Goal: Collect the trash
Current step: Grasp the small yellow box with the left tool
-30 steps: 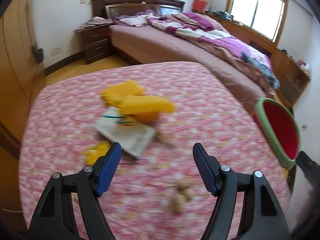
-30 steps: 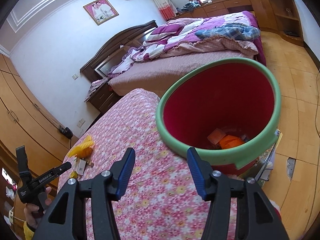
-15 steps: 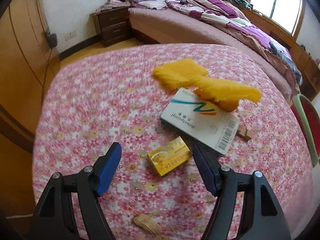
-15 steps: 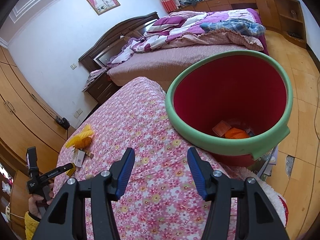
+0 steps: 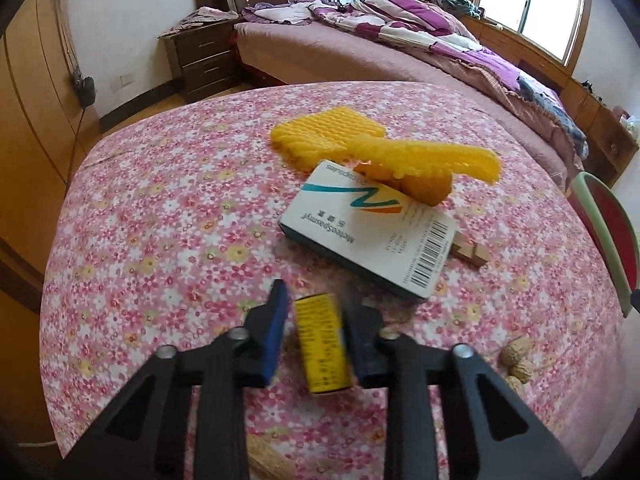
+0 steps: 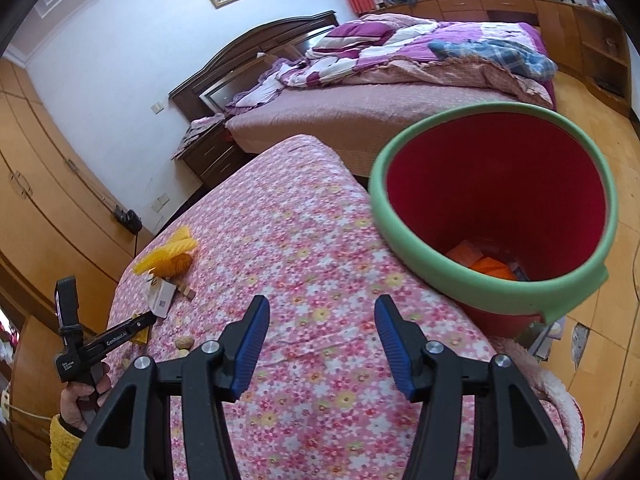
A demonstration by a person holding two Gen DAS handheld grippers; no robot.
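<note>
Closing my left gripper (image 5: 318, 334) around a small yellow box (image 5: 323, 346) on the flowered table (image 5: 168, 216).
The box lies lengthwise between the two blue pads; the right pad looks against its side, while a narrow gap shows at the left pad, the jaws closing. Just beyond it rests a white medicine carton (image 5: 370, 232), overlapped at its far end by yellow foam netting (image 5: 384, 152) and an orange lump; a wooden clothespin (image 5: 470, 252) lies beside the carton, and peanuts (image 5: 518, 362) sit near my right finger. My right gripper (image 6: 316, 344) hangs half open and empty above the table, just beside the red bin with a green rim (image 6: 416, 256), which holds orange scraps.
</note>
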